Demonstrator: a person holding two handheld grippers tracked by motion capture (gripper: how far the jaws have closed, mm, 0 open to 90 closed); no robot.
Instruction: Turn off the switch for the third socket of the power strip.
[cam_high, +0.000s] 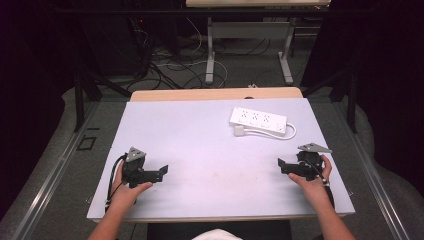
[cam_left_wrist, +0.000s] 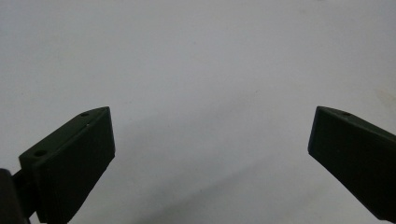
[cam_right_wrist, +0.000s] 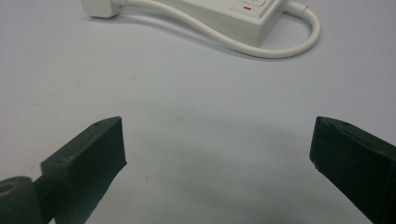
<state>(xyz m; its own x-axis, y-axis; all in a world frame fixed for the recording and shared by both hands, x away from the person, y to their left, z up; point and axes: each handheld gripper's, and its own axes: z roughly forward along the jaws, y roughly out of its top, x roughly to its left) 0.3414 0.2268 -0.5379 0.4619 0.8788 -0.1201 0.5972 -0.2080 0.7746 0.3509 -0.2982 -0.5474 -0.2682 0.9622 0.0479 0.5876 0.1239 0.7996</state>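
Plastic is what we are dealing with: a white power strip (cam_high: 258, 121) is lying at the far right of the table (cam_high: 200, 150), its short cable (cam_right_wrist: 261, 50) looping round its right end and running along its near side to the plug (cam_high: 239, 131). We are judging it rigid, fairly light and smooth-sided, so likely a little slippery; the cable is looking stiff yet bendable. We are reckoning the best hold is across the narrow body, on the two long sides, not on the cable. Our right gripper (cam_high: 281, 165) is resting near the strip, jaws spread wide and holding nothing, with bare table between them. Our left gripper (cam_high: 162, 170) is sitting well apart at the near left, equally wide open and empty.
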